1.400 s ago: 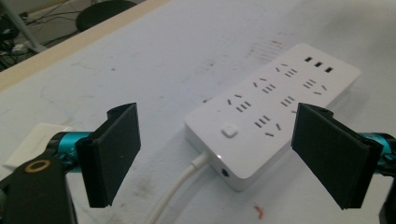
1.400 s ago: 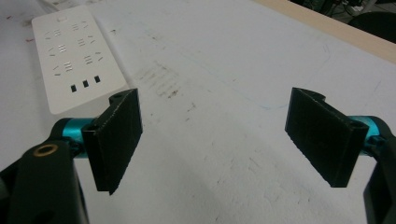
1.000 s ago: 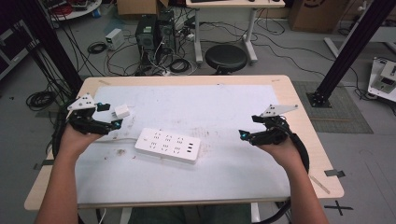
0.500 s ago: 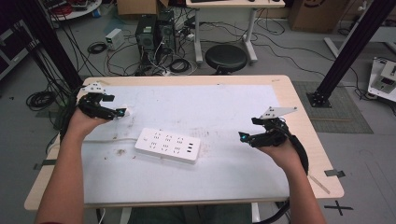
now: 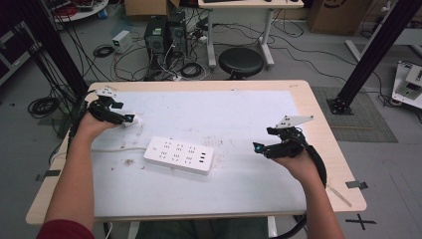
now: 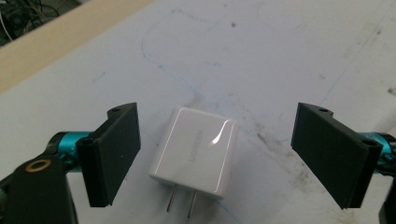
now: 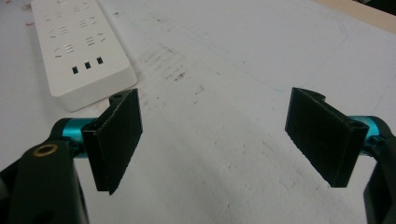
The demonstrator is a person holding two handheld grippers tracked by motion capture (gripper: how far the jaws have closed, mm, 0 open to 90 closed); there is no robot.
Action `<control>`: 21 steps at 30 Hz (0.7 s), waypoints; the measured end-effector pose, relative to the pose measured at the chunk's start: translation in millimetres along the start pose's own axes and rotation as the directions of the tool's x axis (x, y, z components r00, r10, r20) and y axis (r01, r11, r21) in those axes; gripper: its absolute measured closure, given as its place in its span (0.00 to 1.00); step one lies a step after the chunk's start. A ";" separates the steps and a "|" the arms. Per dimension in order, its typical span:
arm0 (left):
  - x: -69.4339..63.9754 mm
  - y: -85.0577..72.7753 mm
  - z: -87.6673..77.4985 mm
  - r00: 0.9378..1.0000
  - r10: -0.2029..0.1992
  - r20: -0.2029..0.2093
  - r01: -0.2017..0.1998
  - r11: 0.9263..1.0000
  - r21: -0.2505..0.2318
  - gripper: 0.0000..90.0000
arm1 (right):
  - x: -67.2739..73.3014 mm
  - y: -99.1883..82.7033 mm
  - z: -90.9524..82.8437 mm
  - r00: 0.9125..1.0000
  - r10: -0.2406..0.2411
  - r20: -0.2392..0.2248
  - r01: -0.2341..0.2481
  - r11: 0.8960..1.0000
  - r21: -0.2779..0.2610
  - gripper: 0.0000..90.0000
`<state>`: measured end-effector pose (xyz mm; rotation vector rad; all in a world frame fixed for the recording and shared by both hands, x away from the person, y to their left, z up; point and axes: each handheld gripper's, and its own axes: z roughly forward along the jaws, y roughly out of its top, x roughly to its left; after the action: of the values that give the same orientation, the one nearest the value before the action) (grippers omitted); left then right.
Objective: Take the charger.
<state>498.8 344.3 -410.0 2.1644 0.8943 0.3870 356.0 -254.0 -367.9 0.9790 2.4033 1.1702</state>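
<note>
A small white plug-in charger point(image 6: 196, 154) lies flat on the white table mat point(image 5: 209, 114), its two metal prongs pointing back toward the camera of the left gripper view. My left gripper point(image 6: 218, 114) is open, with one jaw on each side of the charger and neither touching it. From the high view the left gripper point(image 5: 128, 119) is near the table's far left, with the charger point(image 5: 137, 121) at its tips. A white power strip point(image 5: 179, 155) lies in the middle of the mat. My right gripper point(image 5: 259, 148) hovers open to the right of the strip, with nothing between its jaws point(image 7: 215, 95).
The power strip point(image 7: 79, 46) has several sockets and three small USB ports on its near end; its white cord point(image 5: 114, 148) runs left under the left forearm. The wooden table border point(image 5: 328, 129) frames the mat. Bare mat lies between strip and right gripper.
The left hand has shifted a little toward the table's far left edge and now sits with its jaws around the charger. The right gripper and the power strip have hardly moved.
</note>
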 end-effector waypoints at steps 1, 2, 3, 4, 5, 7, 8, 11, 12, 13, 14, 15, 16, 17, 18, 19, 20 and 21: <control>1.0 -2.2 2.6 1.000 -0.002 0.009 0.002 1.000 0.007 0.18 | 0.6 0.6 0.4 1.000 -0.003 0.001 0.003 1.000 0.000 0.21; 1.5 -2.8 3.9 1.000 -0.008 0.012 0.008 1.000 0.011 0.18 | 1.1 0.9 0.5 1.000 0.000 0.000 0.000 1.000 0.002 0.21; 1.9 -3.6 5.9 1.000 0.000 0.005 0.000 1.000 0.015 0.18 | 1.1 1.3 0.9 1.000 -0.008 -0.004 0.008 1.000 -0.001 0.21; 2.2 -4.1 7.0 1.000 0.000 0.004 0.000 1.000 0.015 0.18 | 1.8 1.6 1.0 1.000 -0.005 -0.003 0.005 1.000 0.001 0.21; 2.5 -4.8 8.1 1.000 0.001 0.003 -0.001 1.000 0.022 0.18 | 2.1 1.8 1.6 1.000 -0.007 -0.002 0.007 1.000 0.001 0.21; 2.9 -5.5 8.9 1.000 0.004 0.000 -0.004 1.000 0.031 0.17 | 2.7 2.0 2.4 1.000 -0.005 -0.005 0.005 1.000 0.004 0.21; 3.1 -6.5 10.1 1.000 0.001 0.000 -0.001 1.000 0.030 0.17 | 2.9 2.0 3.1 1.000 -0.009 -0.004 0.009 1.000 0.003 0.21; 3.3 -8.5 11.8 1.000 0.005 -0.002 -0.005 0.999 0.040 0.17 | 3.4 1.7 4.5 1.000 -0.008 -0.008 0.008 1.000 0.005 0.21; 3.2 -9.3 12.6 1.000 0.002 0.000 -0.002 0.999 0.040 0.17 | 3.7 1.1 6.0 1.000 -0.006 -0.008 0.006 1.000 0.010 0.21; 3.1 -9.5 13.3 1.000 0.003 0.003 -0.003 0.999 0.040 0.17 | 3.7 1.1 6.5 1.000 -0.006 -0.011 0.006 1.000 0.011 0.21; 2.5 -9.8 14.1 1.000 0.006 0.003 -0.006 0.999 0.041 0.17 | 3.4 1.0 7.2 1.000 -0.009 -0.009 0.009 1.000 0.010 0.21; 2.5 -9.8 14.1 1.000 0.006 0.003 -0.006 0.999 0.041 0.18 | 3.4 1.0 7.2 1.000 -0.009 -0.009 0.009 1.000 0.010 0.21; 2.5 -9.9 14.8 1.000 0.012 0.002 -0.012 0.999 0.043 0.18 | 3.4 0.9 7.9 1.000 -0.004 -0.010 0.004 1.000 0.010 0.21; 2.7 -10.1 15.3 1.000 0.015 -0.002 -0.015 0.999 0.044 0.18 | 3.4 0.9 7.9 1.000 -0.004 -0.010 0.004 1.000 0.010 0.21; 3.0 -10.6 16.0 1.000 0.012 -0.001 -0.012 0.999 0.042 0.18 | 3.4 0.9 8.0 1.000 -0.005 -0.009 0.005 1.000 0.012 0.21; 3.2 -10.8 16.6 1.000 0.011 -0.001 -0.011 0.999 0.041 0.18 | 3.4 1.0 8.1 1.000 -0.006 -0.008 0.006 1.000 0.011 0.21; 4.2 -11.0 17.4 1.000 0.015 -0.009 -0.015 0.999 0.044 0.18 | 3.3 1.0 7.8 1.000 -0.007 -0.008 0.007 1.000 0.011 0.21; 4.2 -11.0 17.4 1.000 0.015 -0.009 -0.015 0.999 0.044 0.18 | 3.3 1.0 7.8 1.000 -0.007 -0.008 0.007 1.000 0.011 0.21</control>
<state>505.5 343.3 -429.9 2.2121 0.9000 0.3884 358.2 -246.7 -371.9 0.9705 2.4195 1.1618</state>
